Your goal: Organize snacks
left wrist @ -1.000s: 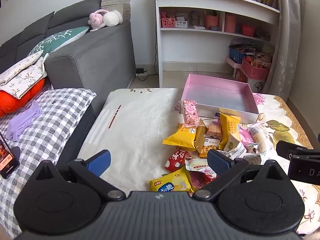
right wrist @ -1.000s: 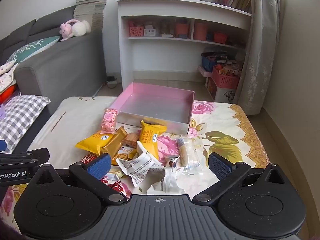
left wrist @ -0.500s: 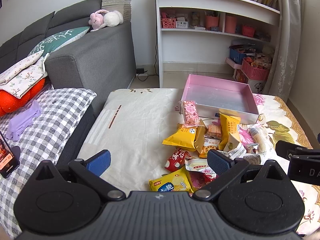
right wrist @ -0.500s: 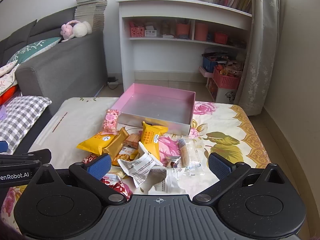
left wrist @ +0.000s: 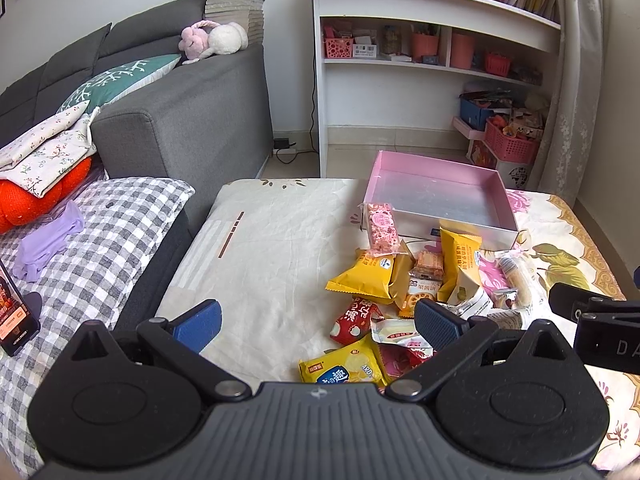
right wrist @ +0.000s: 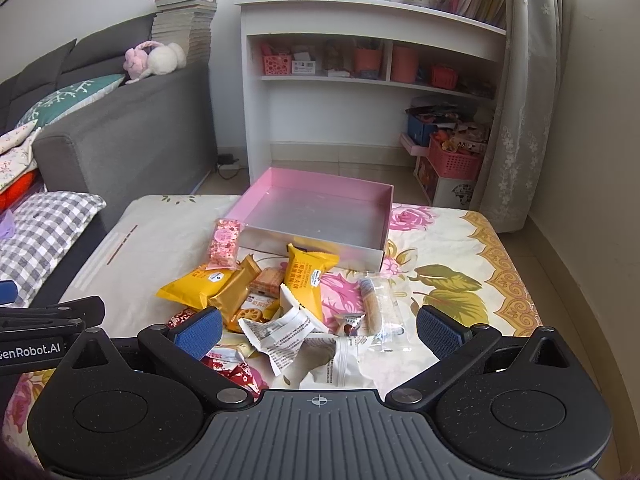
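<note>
Sorting has not started, judging by the layout: the pink box (right wrist: 316, 216) is empty, sitting at the far side of the cloth-covered surface (left wrist: 280, 240). All the snacks lie loose in a pile (right wrist: 280, 304) just in front of its near wall.

Left gripper (left wrist: 316, 322) hovers low at the near edge, fingers wide apart, nothing between them. Right gripper (right wrist: 318, 328) likewise: fingers spread, empty, hanging over the near part of the pile. Neither touches a packet.

Pile contents: pink nougat bar (left wrist: 382, 230) leaning against the box's near left corner; yellow pillow pack (left wrist: 360, 278) beside a gold bar (right wrist: 236, 290); upright yellow pouch (right wrist: 310, 278) nearly touching the box wall; clear-wrapped biscuit roll (right wrist: 372, 304) on the right; white crumpled wrappers (right wrist: 288, 336) right under the right gripper; red packet (left wrist: 356, 318) and yellow-blue chips pack (left wrist: 344, 368) closest to the left gripper.

Step in hand looks like choosing the first pick. Next move probably needs one gripper to drop onto a single packet, close on an edge or seam, then carry it over the box's near wall. The white wrappers overlap others, so a grab there may drag neighbours. The isolated biscuit roll or chips pack looks like the cleaner first pick.
</note>
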`<state>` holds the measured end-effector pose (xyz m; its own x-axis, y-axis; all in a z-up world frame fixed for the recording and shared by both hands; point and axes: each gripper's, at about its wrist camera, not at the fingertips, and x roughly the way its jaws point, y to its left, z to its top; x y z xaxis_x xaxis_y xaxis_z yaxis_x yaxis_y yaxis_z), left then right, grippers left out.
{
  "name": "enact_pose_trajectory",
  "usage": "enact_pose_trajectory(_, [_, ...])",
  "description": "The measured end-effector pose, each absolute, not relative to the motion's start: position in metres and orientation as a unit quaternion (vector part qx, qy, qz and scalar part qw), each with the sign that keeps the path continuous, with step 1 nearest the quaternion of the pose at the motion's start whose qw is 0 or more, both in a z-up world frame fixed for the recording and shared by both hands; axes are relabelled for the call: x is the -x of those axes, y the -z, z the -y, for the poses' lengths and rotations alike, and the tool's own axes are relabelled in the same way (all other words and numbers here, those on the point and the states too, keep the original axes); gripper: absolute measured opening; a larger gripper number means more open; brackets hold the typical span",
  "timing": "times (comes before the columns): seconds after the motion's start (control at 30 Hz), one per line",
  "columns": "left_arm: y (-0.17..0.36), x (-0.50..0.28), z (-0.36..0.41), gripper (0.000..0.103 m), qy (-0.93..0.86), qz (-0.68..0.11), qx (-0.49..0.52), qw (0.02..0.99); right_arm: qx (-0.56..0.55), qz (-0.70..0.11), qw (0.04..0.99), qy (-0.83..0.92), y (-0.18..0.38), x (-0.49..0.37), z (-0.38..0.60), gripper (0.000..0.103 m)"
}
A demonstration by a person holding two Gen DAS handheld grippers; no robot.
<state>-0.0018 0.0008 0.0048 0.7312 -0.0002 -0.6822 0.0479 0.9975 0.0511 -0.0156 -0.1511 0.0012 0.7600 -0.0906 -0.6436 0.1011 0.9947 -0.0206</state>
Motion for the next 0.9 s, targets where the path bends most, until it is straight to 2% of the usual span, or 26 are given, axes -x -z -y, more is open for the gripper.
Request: enact_pose_trajectory(0.9, [-0.0057, 0.0015, -0.0015, 0.103, 0.013, -0.366, -0.032, 0.93, -0.008, -0.34, 0.939, 0.047, -0.0046, 0.0169, 0.1461, 0.103])
